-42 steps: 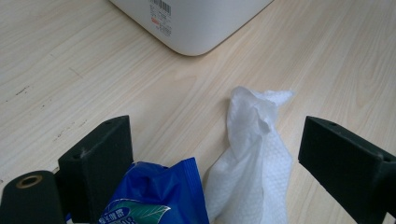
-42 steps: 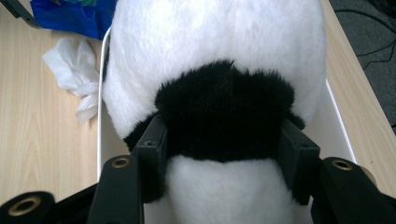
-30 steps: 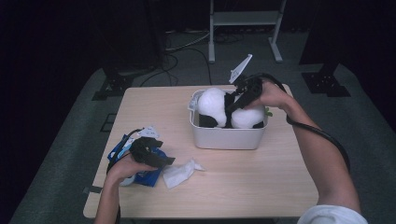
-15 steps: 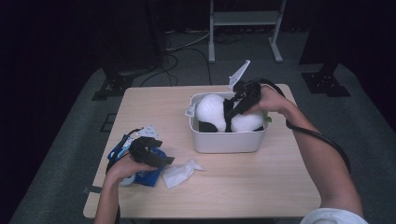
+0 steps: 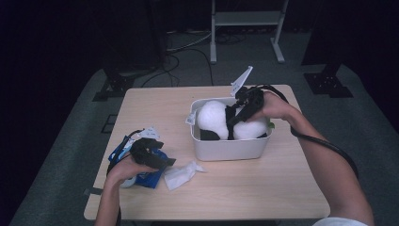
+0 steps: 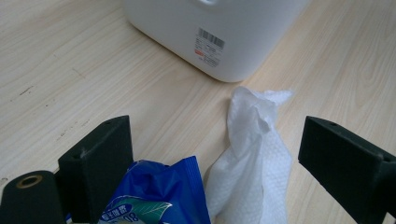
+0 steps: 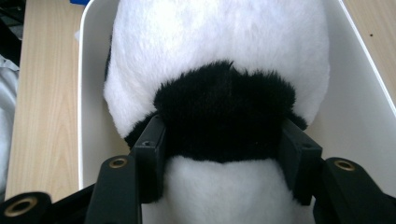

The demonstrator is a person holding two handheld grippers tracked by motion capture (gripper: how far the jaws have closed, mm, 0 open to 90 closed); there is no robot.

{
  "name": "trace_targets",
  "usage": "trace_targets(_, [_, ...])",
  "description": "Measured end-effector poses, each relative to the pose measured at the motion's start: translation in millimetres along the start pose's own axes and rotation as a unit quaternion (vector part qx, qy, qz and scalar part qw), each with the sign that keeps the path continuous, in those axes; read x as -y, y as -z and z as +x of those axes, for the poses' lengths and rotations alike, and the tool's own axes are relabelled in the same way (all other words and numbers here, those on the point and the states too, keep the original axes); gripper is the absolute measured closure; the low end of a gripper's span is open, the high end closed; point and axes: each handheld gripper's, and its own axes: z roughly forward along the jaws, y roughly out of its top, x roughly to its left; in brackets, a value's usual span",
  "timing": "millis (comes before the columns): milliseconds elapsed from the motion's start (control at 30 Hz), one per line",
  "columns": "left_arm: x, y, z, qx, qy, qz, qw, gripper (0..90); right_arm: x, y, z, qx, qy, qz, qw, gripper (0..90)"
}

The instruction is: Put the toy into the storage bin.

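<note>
Our right gripper (image 7: 219, 154) presses its jaws, half-spread, against the fuzzy black band of the plush panda (image 5: 230, 123) lying in the smooth white plastic bin (image 5: 228, 148). Our left gripper (image 6: 212, 154) stands wide open, holding nothing, over a crinkled white wipe (image 6: 250, 163) and glossy blue packet (image 6: 159, 196) on the pale wood-grain table (image 5: 155, 108).

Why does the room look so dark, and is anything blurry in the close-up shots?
High view: light falls on the table alone, the floor around it sinks into dark, and the picture is soft. Left gripper view: bright and even, the white tissue and bin crisp. Right gripper view: the plush panda is sharp and almost washed out in its white fur.
</note>
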Motion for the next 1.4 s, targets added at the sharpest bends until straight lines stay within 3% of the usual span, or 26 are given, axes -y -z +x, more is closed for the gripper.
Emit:
trace_targets(767, [0.1, -0.6, -0.1, 0.001, -0.001, 0.003, 1.0, 8.8, 0.5, -18.1, 18.0, -0.027, 0.014, 0.009, 0.9995, 41.5])
trace_targets(1400, [0.4, 0.0, 0.3, 0.0, -0.001, 0.003, 1.0, 8.8, 0.4, -42.6, 16.5, -0.024, 0.01, 0.056, 0.9981, 33.4])
